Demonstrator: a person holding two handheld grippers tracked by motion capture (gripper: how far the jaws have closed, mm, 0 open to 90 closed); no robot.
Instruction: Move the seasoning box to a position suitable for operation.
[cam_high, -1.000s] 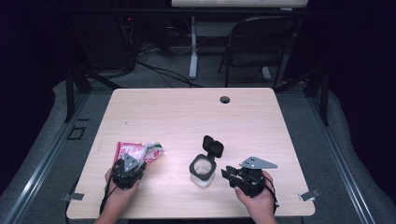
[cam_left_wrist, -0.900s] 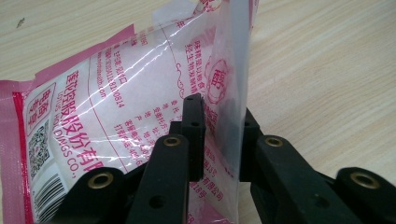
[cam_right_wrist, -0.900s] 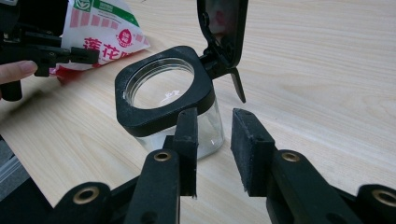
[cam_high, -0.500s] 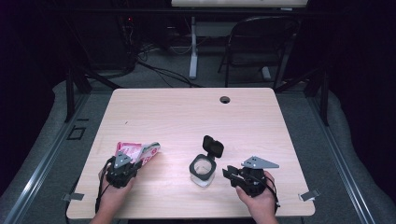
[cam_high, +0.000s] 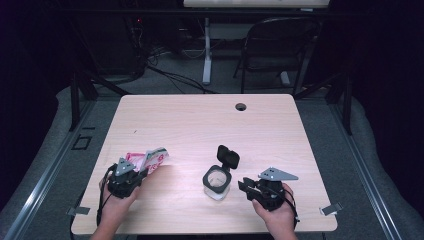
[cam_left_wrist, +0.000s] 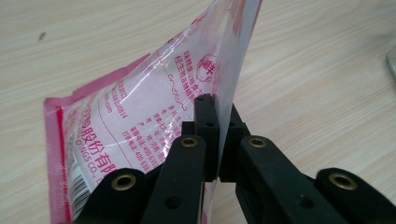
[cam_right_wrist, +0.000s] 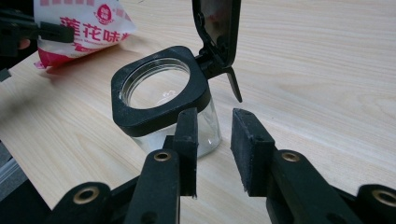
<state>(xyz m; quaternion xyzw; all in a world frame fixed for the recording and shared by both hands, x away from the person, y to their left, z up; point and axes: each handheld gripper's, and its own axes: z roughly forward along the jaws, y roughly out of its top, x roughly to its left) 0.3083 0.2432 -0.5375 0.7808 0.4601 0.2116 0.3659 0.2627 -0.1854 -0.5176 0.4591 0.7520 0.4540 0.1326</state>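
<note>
Since the earlier frame, left gripper (cam_left_wrist: 218, 140) fingers have just closed on the pouch (cam_left_wrist: 154, 116), lifting it off the tabletop (cam_high: 200, 125). Right gripper (cam_right_wrist: 215, 149) fingers stand open just before the open-lidded jar (cam_right_wrist: 161, 93). Next, probably: steady jar, bring pouch over.

"DINGS CO." on pink packet (cam_left_wrist: 140, 121)

A light wooden table (cam_high: 200, 125) stood on a grey floor (cam_high: 360, 165). It had a small round hole (cam_high: 241, 106) near its far edge. Behind it were a dark chair (cam_high: 280, 45), a white post (cam_high: 206, 50), and cables (cam_high: 165, 70). The room was dark.
</note>
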